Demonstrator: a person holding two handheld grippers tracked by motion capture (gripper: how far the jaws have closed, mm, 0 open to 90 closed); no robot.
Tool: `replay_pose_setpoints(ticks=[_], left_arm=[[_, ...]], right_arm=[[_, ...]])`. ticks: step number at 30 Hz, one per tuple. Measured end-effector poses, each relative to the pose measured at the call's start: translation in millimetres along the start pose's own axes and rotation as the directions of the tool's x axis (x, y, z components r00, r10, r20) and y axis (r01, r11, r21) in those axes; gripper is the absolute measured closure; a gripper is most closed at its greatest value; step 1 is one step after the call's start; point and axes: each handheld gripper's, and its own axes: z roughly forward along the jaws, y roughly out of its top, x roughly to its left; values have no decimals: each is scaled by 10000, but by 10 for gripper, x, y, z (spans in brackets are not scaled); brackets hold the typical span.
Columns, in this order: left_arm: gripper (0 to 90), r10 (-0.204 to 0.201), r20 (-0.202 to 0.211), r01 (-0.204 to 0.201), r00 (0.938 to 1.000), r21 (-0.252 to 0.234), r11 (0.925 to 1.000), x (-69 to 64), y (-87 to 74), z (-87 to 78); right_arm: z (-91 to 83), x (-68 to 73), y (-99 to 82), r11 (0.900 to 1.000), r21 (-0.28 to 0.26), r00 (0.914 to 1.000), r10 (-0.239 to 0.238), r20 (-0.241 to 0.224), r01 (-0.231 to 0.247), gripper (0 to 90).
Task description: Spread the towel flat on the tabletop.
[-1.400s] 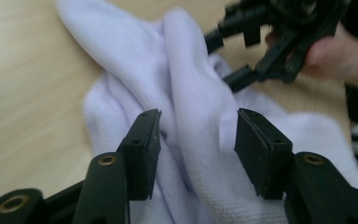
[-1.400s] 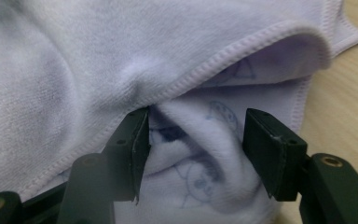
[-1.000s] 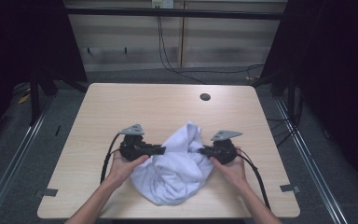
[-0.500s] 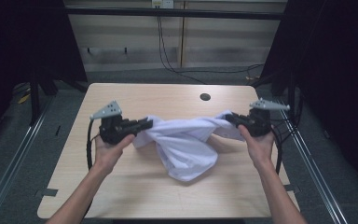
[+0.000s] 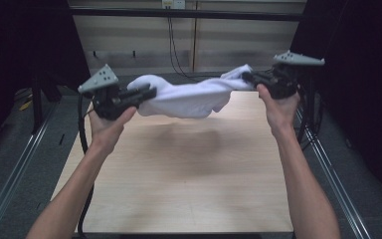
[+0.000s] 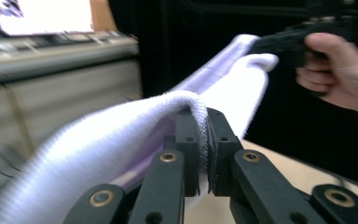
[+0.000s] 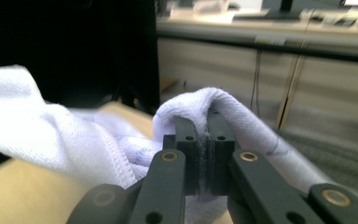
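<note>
Cloth (image 5: 189, 97) hangs stretched across the upper frame, each hand-held gripper (image 5: 146, 93) (image 5: 246, 76) pinching an end, so I should keep pulling evenly above the surface (image 5: 189, 179).

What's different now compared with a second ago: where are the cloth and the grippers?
Both hands rose and spread apart: the left gripper and right gripper have lifted the white cloth clear off the table, stretching the former heap into a sagging band. Unchanged: each gripper stays shut on its end of the cloth.
</note>
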Motion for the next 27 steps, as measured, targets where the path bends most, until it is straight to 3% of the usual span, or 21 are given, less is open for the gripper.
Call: replay_pose_setpoints(ticks=[2, 4, 5, 6, 9, 11, 13, 15, 16, 17, 18, 19, 20, 21, 22, 23, 24, 25, 27], left_arm=[[856, -396, 499, 368, 9980, 553, 9978, -75, -297, 26], [855, -1029, 960, 901, 9901, 1291, 9875, -153, -661, 88], [854, -1268, 1124, 1042, 9855, 1876, 9767, -211, -890, 136], [847, -1484, 1253, 1182, 9810, 2212, 9680, -250, -1015, 162], [755, -1939, 1736, 1306, 9655, 3212, 9380, -378, -1384, 191], [695, -2134, 1849, 1484, 9593, 3128, 9382, -361, -1451, 122], [642, -2157, 1760, 1604, 9605, 2835, 9455, -285, -1453, 36], [619, -2421, 1186, 2063, 9630, 2539, 9450, -124, -1466, -55], [600, -2537, 937, 2248, 9627, 2445, 9432, -38, -1507, -71], [598, -2600, 696, 2349, 9631, 2541, 9382, 24, -1559, -68], [593, -2600, 696, 2349, 9631, 2541, 9382, 24, -1559, -68], [593, -2746, 217, 2580, 9613, 2783, 9252, 127, -1717, -23], [594, -2724, 163, 2538, 9620, 3135, 9151, 160, -1799, 19], [602, -2558, 48, 2375, 9667, 3545, 9044, 175, -1869, 66], [608, -2319, -197, 2191, 9725, 4141, 8835, 194, -1970, 140], [622, -2319, -197, 2191, 9725, 4141, 8835, 194, -1970, 140], [622, -2338, -183, 2192, 9721, 4255, 8780, 211, -2004, 161], [639, -2318, -203, 2175, 9725, 4334, 8745, 225, -2022, 171], [704, -2397, -269, 2252, 9705, 4578, 8600, 253, -2091, 222]], right_arm=[[-1, -10, -303, 9990, 446, 9997, 96, -246, -85, 863], [13, -28, -691, 9936, 1106, 9988, 275, -397, -229, 865], [17, -44, -893, 9896, 1394, 9978, 428, -514, -353, 866], [7, -62, -1135, 9840, 1702, 9963, 631, -592, -522, 867], [-30, -98, -1598, 9655, 2502, 9940, 897, -622, -715, 868], [-90, -161, -1866, 9489, 3057, 9944, 960, -446, -779, 868], [-155, -245, -1988, 9414, 3262, 9952, 967, -171, -859, 867], [-218, -367, -2068, 9396, 3342, 9972, 738, 124, -737, 852], [-240, -460, -2116, 9296, 3597, 9964, 652, 540, -803, 761], [-251, -517, -2152, 9230, 3706, 9936, 792, 804, -1036, 606], [-251, -517, -2152, 9230, 3706, 9936, 792, 804, -1036, 606], [-295, -480, -2184, 9191, 3791, 9916, 709, 1081, -1071, 533], [-322, -422, -2194, 9220, 3750, 9921, 576, 1118, -958, 506], [-353, -366, -2198, 9238, 3737, 9928, 442, 1117, -831, 475], [-389, -318, -2195, 9274, 3669, 9941, 388, 1011, -735, 470], [-389, -318, -2195, 9274, 3669, 9941, 388, 1011, -735, 470], [-453, -247, -2180, 9378, 3397, 9957, 462, 804, -709, 464], [-473, -216, -2174, 9402, 3332, 9964, 507, 680, -705, 464], [-488, -122, -2169, 9440, 3226, 9976, 659, 232, -699, 466]])
